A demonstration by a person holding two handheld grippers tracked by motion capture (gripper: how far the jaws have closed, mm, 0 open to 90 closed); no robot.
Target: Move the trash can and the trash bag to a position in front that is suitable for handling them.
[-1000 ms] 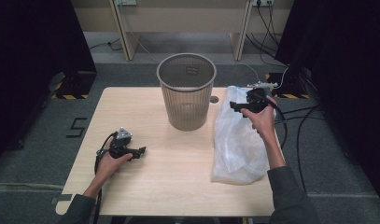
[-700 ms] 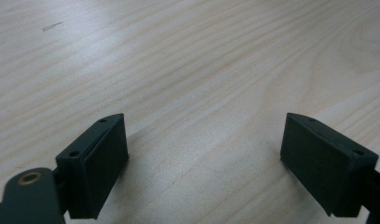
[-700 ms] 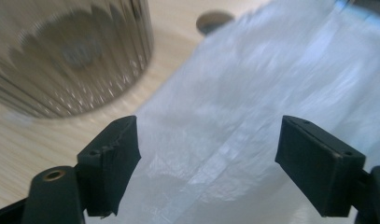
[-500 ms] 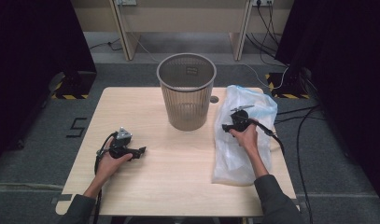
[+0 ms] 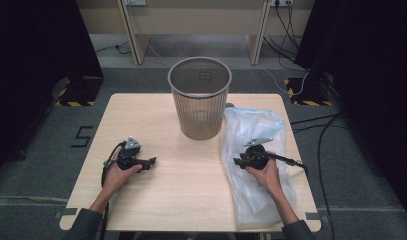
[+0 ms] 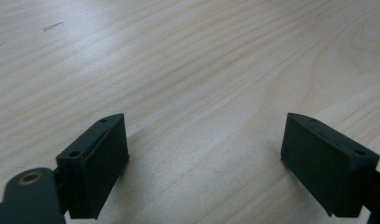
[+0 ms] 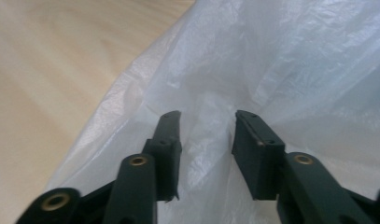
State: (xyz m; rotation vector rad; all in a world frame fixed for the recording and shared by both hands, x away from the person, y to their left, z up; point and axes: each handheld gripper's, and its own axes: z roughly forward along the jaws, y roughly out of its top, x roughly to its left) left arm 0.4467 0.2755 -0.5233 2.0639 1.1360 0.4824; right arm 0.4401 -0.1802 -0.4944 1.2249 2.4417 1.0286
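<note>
Clear plastic bag (image 5: 256,165) — flat on the table (image 5: 191,200), right of the mesh wastebasket (image 5: 200,97). Right gripper (image 7: 206,140) — jaws just closing, half-narrowed around a film ridge, not yet pinching. Left gripper (image 6: 206,158) wide, empty. Risk: thin film slips free, or both layers get pinched.

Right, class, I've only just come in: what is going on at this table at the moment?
A person sits at a wooden table with a hand-held gripper in each hand. The right hand-held gripper is down on a clear plastic bag lying flat beside a mesh wastebasket. Its jaws have just been closing, with a fold of the bag between them, though a gap is visible, so it is not yet clamped. The left hand-held gripper rests open on bare table.
</note>
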